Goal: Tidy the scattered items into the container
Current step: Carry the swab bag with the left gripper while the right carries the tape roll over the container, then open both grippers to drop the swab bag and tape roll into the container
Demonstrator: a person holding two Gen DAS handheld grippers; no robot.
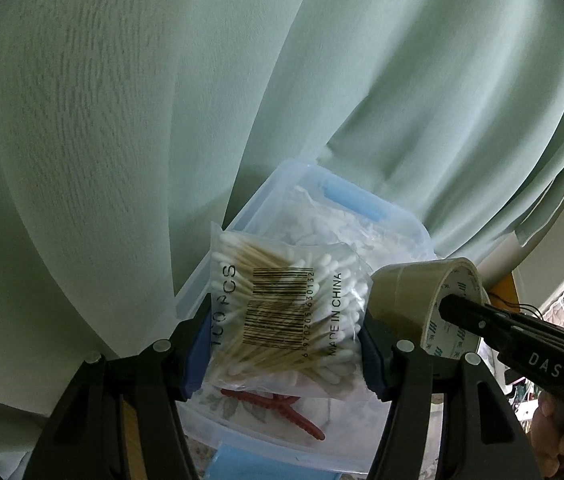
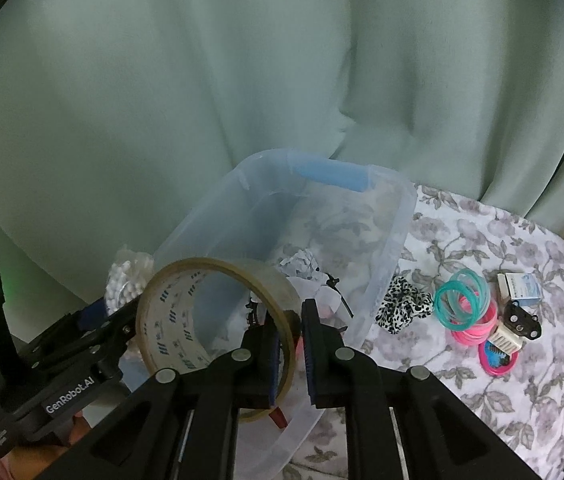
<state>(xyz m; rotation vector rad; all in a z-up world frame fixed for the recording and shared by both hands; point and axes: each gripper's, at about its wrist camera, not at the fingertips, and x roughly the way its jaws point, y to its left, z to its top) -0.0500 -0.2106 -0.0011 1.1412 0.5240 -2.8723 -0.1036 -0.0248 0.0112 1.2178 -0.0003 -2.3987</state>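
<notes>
Tape roll (image 2: 217, 332), a ring of clear packing tape on a printed white core, hangs over the near left corner of the clear plastic container (image 2: 398, 240), its hoop standing on edge with the open bore facing the right wrist camera. The right gripper (image 2: 292, 354) has the roll's band at about 5 o'clock of the ring between its blue pads; the jaws stand a narrow way apart, and the right-hand pad shows a gap from the tape, so the grip looks slackened and whether the left pad presses cannot be told. The coming move turns on one relation: the roll lies at 11 o'clock from the right gripper and directly above the container's open mouth, so letting go should drop it inside. The left gripper (image 1: 282, 340), about half open, clamps a clear bag of cotton swabs (image 1: 286, 312) by its two sides, above the same container; in the left view the roll sits at 3 o'clock of the bag, just beside it. Inside the container lie a red plastic piece (image 1: 277, 408) and white crumpled material. On the floral cloth (image 2: 482, 232), at 3 o'clock of the container, a leopard-print scrunchie (image 2: 402, 306), teal and pink bangles (image 2: 464, 308) and a small white box (image 2: 520, 288) remain outside.
</notes>
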